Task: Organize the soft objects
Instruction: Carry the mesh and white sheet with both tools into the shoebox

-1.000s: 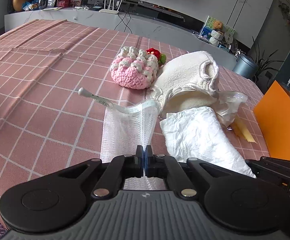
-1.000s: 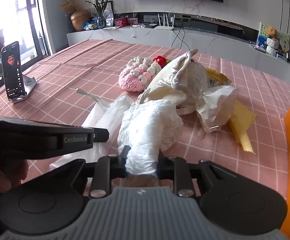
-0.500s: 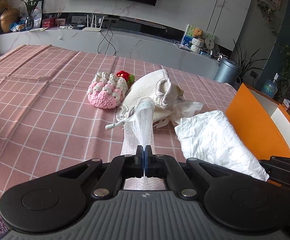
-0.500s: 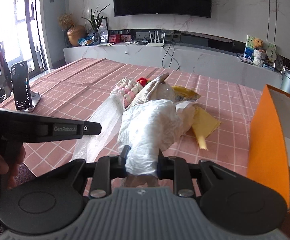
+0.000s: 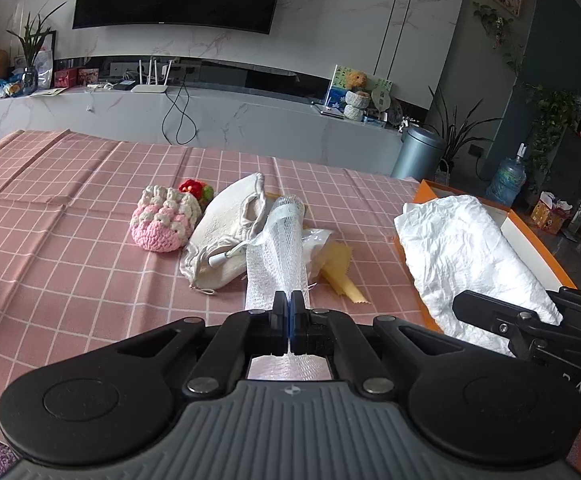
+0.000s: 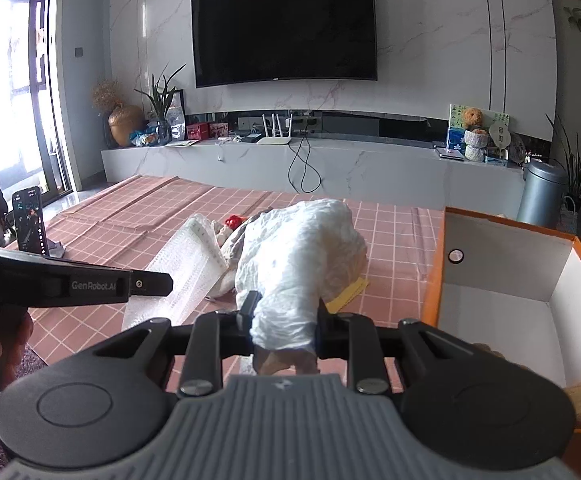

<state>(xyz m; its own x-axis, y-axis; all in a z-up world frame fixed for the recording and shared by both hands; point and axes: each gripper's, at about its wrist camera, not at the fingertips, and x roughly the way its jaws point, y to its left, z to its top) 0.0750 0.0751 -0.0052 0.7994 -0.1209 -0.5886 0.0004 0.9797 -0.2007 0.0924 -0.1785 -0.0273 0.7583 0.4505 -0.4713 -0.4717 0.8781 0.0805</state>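
Phone (image 6: 30, 220): stands on a holder at the far left edge of the pink checked tablecloth (image 5: 50, 248).
Crocheted pouch (image 5: 164, 220): pink and white, lies on the cloth with a red and green knitted piece (image 5: 194, 189) just behind it.
Cream drawstring bag (image 5: 226, 236): rests right of the pouch, touching it.
Left gripper (image 5: 289, 310): clenched on the near end of a white mesh bandage (image 5: 280, 256); the fingers meet with only the thin fabric between them.
Mesh bandage position: runs forward from the fingertips, lifted off the cloth, its far end over the cream bag.
Yellow cloth (image 5: 340, 276): flat on the table, just right of the bandage.
Right gripper (image 6: 284, 316): grasping a crumpled white tissue-like wad (image 6: 302, 256), pads pressing its narrow neck.
Wad position: bulges ahead of the fingertips, held above the table, left of the box.
Orange box (image 6: 436, 272): open, white inside, at the right edge.
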